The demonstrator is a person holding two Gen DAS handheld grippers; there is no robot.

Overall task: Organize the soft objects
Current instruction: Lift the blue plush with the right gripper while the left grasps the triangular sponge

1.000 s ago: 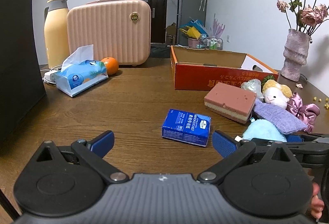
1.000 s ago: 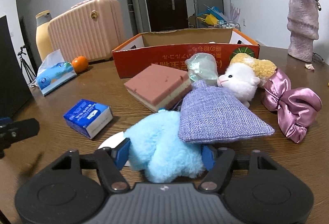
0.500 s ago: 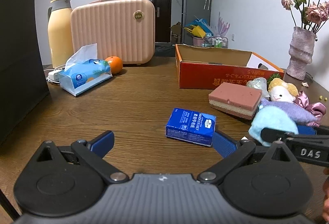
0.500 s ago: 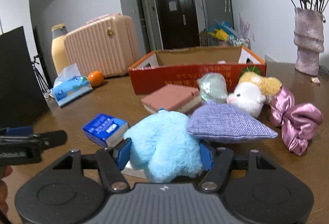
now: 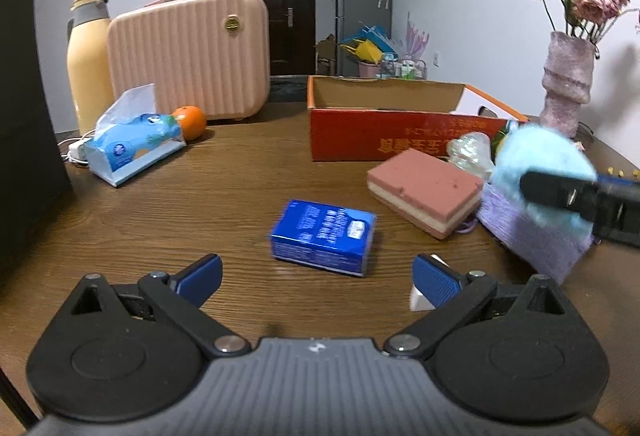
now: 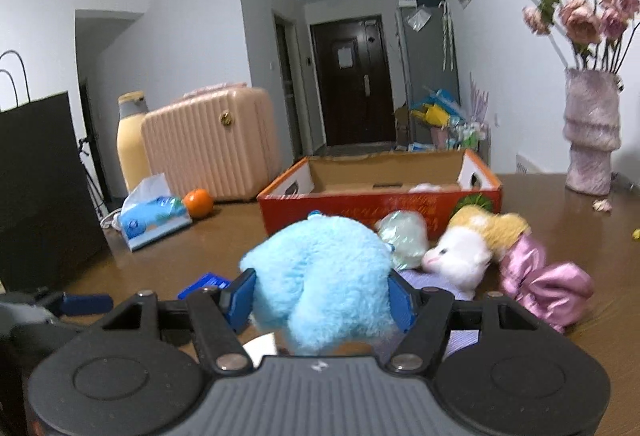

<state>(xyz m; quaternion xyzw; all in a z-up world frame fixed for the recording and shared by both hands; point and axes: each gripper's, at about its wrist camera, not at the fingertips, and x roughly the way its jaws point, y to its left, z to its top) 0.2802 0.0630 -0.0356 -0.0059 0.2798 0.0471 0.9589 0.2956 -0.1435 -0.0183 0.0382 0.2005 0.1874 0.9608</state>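
My right gripper (image 6: 322, 296) is shut on a fluffy light-blue plush (image 6: 324, 272) and holds it above the table; it also shows in the left wrist view (image 5: 540, 171). Below it lie a purple linen pouch (image 5: 528, 232), a pink-and-cream sponge block (image 5: 426, 191), a white-and-yellow plush lamb (image 6: 468, 248), a pink satin scrunchie (image 6: 544, 284) and a clear crumpled bag (image 6: 402, 236). The open orange cardboard box (image 6: 380, 203) stands behind them. My left gripper (image 5: 316, 274) is open and empty, just short of a blue tissue pack (image 5: 324, 238).
A pink suitcase (image 5: 188, 55), yellow thermos (image 5: 86, 63), tissue box (image 5: 132, 143) and orange (image 5: 191, 121) stand at the back left. A black bag (image 5: 24, 123) is at the left edge. A vase with dried roses (image 5: 566, 83) stands at the right.
My right gripper has lifted the blue plush off the table, up and toward the box. The purple pouch slid off it and stays on the table. The left gripper barely moved.
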